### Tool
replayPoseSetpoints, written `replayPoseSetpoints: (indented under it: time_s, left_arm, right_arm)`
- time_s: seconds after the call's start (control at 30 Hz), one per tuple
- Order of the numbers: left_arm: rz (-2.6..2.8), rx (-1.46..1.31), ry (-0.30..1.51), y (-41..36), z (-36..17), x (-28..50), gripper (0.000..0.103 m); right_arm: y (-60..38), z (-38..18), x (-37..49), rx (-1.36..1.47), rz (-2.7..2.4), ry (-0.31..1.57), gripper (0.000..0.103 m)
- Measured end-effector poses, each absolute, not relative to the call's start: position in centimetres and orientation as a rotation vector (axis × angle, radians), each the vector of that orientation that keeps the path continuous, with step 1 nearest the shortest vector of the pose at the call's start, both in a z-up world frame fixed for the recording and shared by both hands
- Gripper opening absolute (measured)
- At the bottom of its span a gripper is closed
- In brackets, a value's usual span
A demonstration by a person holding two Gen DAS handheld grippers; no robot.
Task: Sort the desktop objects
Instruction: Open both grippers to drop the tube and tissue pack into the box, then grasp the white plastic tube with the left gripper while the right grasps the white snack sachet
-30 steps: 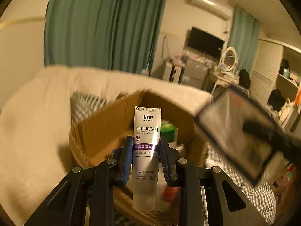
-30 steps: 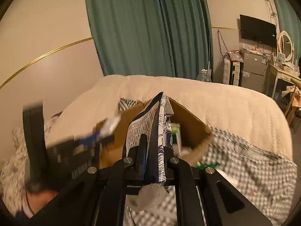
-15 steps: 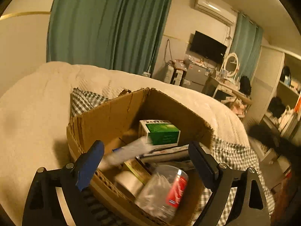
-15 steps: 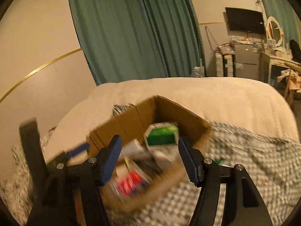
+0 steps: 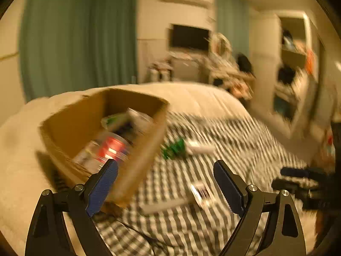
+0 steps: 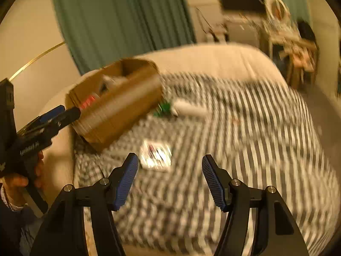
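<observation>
Both views are blurred by motion. An open cardboard box sits on a checked cloth on the bed, holding a clear jar with a red label, a green-and-white box and other items. On the cloth lie a green packet, a white tube and a small flat card pack. My left gripper is open and empty, right of the box. My right gripper is open and empty, just short of the card pack.
The checked cloth covers the right part of a cream bed. The left gripper and the hand holding it appear at the left of the right wrist view. Teal curtains, a TV and cluttered furniture stand behind.
Both grippers opened: the left let go of the white tube and the right let go of the printed packet, over the box. Both have since swung right, away from the box, toward the checked cloth.
</observation>
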State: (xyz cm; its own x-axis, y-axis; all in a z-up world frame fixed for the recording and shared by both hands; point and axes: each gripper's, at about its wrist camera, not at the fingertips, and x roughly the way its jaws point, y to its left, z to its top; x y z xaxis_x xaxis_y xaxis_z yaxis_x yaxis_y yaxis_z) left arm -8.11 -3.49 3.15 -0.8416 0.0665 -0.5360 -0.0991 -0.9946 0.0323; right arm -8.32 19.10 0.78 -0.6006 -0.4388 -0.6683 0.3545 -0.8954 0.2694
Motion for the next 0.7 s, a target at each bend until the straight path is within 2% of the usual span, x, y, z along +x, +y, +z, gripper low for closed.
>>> replayPoseSetpoints:
  time_s: [0.07,0.13,0.17,0.3,0.57,0.63,0.67,0.7]
  left_arm:
    - [2.874,-0.901,0.26,-1.7,1.4,-8.7,0.094]
    - [2.824,-0.926,0.48,0.2,-1.0,-9.6,0.094]
    - [2.793,-0.939,0.522,0.3,-2.0,-10.0,0.094]
    - [2.67,-1.064,0.57,0.6,-6.4,-12.1,0.094]
    - [2.654,-1.203,0.469,-0.7,-9.9,-14.8,0.093]
    - [2.603,-1.276,0.439,-0.9,-10.8,-15.7,0.076]
    - [2.574,-1.312,0.409,-1.1,-11.1,-16.0,0.058]
    - [2.544,-1.351,0.373,-1.3,-11.2,-16.3,0.055]
  right_arm:
    - [19.8,-0.5,-8.1,1.122,-2.429,-0.204,0.062]
    - [19.5,-0.1,-7.9,1.078,-2.418,-0.175,0.062]
    - [19.4,0.2,-8.0,1.05,-2.405,-0.184,0.062]
    - [18.9,0.0,-8.3,0.997,-2.331,-0.229,0.07]
    - [18.6,-3.4,-11.9,1.104,-2.274,-0.28,0.07]
    - [18.4,-3.8,-12.5,1.109,-2.274,-0.281,0.07]
    - [18.3,-4.1,-12.6,1.118,-2.273,-0.273,0.07]
    - [18.2,-4.4,-12.7,1.131,-2.273,-0.265,0.07]
